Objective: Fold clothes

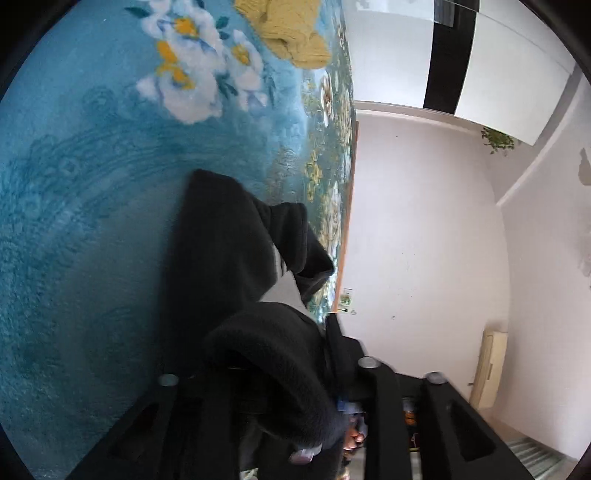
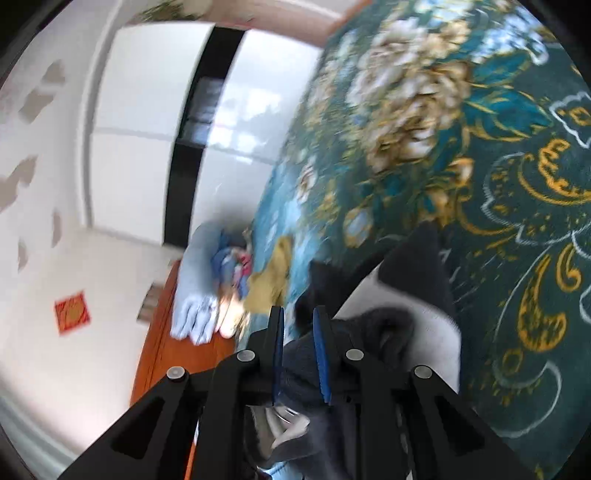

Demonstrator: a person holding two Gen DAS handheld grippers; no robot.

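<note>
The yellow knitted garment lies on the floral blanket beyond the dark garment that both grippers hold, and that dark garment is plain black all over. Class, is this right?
Not quite. The dark garment is not plain: the right wrist view shows a white panel on it. The rest holds: the yellow knitted garment lies on the floral blanket beyond it, and the left gripper and right gripper both hold it.

Garment [image 1: 236, 236] lies on the bed blanket [image 1: 74, 206], its near end draped over the left gripper [image 1: 280, 369]. Right gripper [image 2: 298, 325] has the same garment between its jaws. Sweater [image 1: 291, 33] further back on the blanket; clothes pile [image 2: 207, 288] at the bed edge.
</note>
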